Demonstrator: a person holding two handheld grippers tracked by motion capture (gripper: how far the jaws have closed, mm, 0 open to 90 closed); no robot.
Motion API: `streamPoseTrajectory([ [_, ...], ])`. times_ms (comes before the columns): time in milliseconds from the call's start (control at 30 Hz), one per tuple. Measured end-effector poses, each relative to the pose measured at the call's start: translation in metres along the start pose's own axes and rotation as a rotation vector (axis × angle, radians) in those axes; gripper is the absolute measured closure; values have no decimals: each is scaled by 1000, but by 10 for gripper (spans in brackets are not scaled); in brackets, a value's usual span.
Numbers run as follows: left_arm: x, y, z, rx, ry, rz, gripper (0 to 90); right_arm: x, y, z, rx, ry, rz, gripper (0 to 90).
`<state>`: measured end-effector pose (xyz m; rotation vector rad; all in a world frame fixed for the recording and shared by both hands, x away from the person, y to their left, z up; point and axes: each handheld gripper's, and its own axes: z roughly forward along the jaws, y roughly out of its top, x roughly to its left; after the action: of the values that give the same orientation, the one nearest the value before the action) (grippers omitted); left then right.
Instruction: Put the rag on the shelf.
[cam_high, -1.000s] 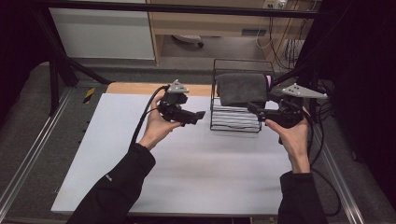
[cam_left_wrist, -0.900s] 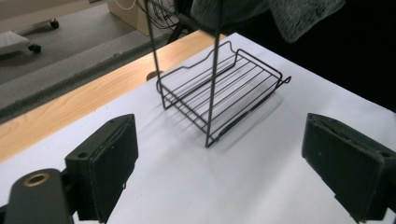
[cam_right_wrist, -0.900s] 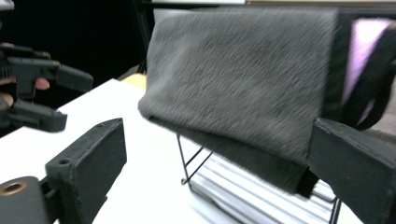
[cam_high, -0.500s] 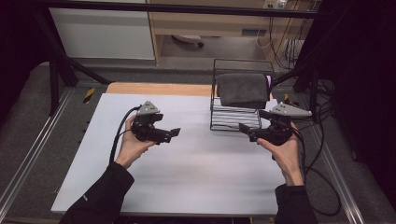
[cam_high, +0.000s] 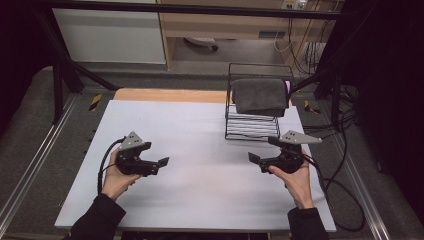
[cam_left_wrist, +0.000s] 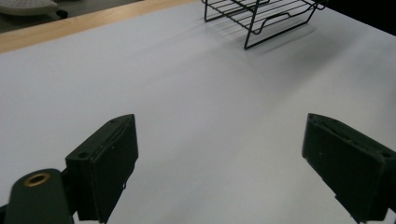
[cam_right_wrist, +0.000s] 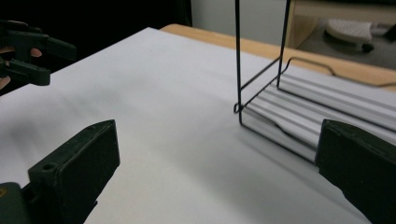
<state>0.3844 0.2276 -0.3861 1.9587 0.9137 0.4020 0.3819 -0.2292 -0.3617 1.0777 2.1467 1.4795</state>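
A black wire rack (cam_high: 252, 127) stands at the back right of the white table (cam_high: 200, 135), with a folded grey cloth (cam_high: 260, 95) lying on its top tier. My left gripper (cam_high: 159, 164) hovers low over the table's left half, open with nothing between its jaws (cam_left_wrist: 220, 125). The rack's foot (cam_left_wrist: 261, 21) is far ahead of it. My right gripper (cam_high: 256, 161) is held just in front of the rack and points left. Its jaws have just been opening and stand wide apart and empty (cam_right_wrist: 218, 129), with the rack's corner (cam_right_wrist: 240, 112) close ahead.
A wooden strip (cam_high: 170, 95) runs along the table's far edge. Cables (cam_high: 335, 170) trail off the right side. Dark frame posts (cam_high: 60, 75) stand at the back left. The other hand's gripper (cam_right_wrist: 28, 51) is across the table in the right gripper view.
Both hands have come down and back toward the near edge. The left gripper moved left, away from the rack. The right gripper drew back from the rack's front.
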Motion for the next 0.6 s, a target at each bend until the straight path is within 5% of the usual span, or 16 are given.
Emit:
streamPoseTrajectory([
  [600, 18, -64, -13, 52, 1, -9, 102, -9, -66, 12, 149, 32, 14, 9],
])
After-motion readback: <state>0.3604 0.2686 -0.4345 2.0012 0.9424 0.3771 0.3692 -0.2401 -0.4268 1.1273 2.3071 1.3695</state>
